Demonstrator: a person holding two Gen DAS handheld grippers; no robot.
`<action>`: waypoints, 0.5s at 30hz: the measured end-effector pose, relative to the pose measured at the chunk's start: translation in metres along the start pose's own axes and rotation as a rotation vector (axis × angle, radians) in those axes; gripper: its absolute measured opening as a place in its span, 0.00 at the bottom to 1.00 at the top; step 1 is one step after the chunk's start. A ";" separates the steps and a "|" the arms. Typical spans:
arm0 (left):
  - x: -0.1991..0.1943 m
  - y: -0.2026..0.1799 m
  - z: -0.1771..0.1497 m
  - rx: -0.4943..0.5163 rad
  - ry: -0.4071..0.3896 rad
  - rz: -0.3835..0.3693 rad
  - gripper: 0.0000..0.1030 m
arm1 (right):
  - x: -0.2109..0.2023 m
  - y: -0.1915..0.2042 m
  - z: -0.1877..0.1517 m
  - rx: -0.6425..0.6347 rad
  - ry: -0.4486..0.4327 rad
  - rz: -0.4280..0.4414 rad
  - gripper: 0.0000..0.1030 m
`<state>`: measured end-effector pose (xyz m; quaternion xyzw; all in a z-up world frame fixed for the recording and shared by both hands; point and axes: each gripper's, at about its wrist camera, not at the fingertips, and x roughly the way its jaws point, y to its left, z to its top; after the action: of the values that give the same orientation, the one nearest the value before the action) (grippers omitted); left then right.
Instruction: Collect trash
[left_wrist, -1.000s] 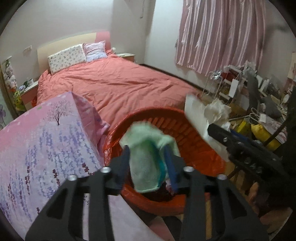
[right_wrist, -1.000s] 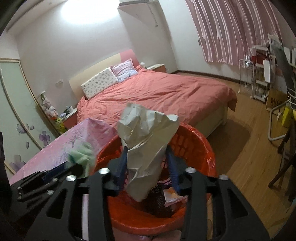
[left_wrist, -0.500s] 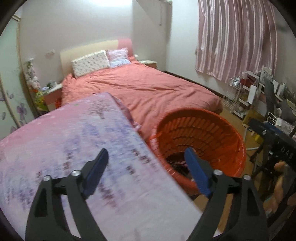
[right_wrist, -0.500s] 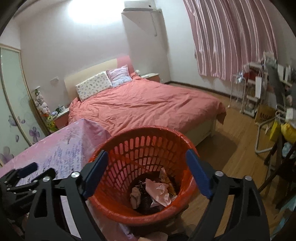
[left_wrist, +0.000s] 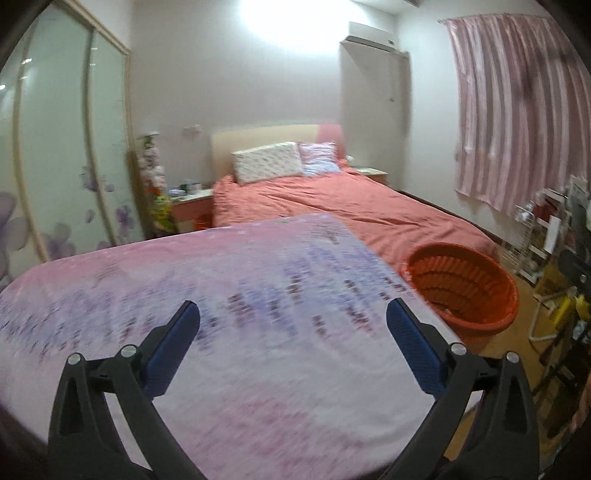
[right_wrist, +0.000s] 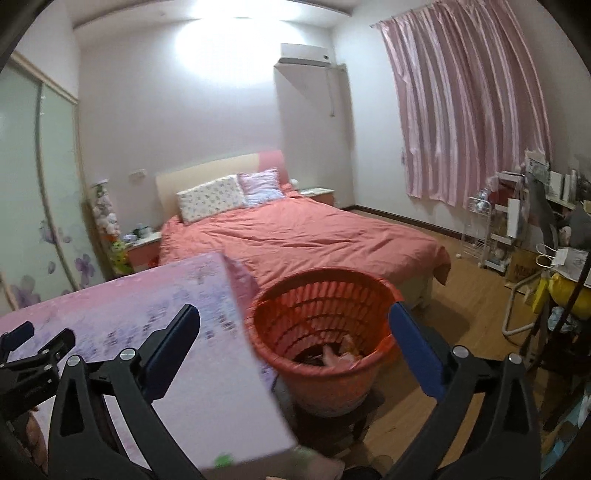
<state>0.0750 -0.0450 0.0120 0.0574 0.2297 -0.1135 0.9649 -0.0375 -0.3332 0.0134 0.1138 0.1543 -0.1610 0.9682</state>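
Beside the bed: both grippers empty, collected trash lying in the red basket.

Left wrist view: the left gripper (left_wrist: 291, 325) hangs over the pink floral-covered surface (left_wrist: 258, 295), its jaws opening wide with nothing between them; the red laundry-style basket (left_wrist: 461, 291) stands to the right, just beside the surface edge and near the foot of the bed (left_wrist: 332, 206); its contents are hidden from here. Right wrist view: the right gripper (right_wrist: 293, 330) points toward the basket (right_wrist: 325, 314), jaws likewise opening and empty; crumpled trash (right_wrist: 340, 352) lies at the basket bottom, and the left gripper (right_wrist: 33, 343) shows at the left edge. Judgement: such crumpled scraps are probably light, soft and compressible; pinch a raised fold across the bulk, since a thin edge may tear or slip.
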 end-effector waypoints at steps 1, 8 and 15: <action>-0.010 0.006 -0.005 -0.013 -0.007 0.014 0.96 | -0.004 0.003 -0.001 -0.002 -0.008 0.003 0.98; -0.050 0.028 -0.035 -0.075 -0.001 0.093 0.96 | -0.027 0.027 -0.016 -0.090 -0.040 -0.044 0.98; -0.061 0.032 -0.050 -0.103 0.025 0.096 0.96 | -0.019 0.029 -0.027 -0.083 0.044 -0.138 0.98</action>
<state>0.0082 0.0062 -0.0023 0.0202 0.2444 -0.0542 0.9679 -0.0515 -0.2945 -0.0004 0.0660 0.1895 -0.2183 0.9550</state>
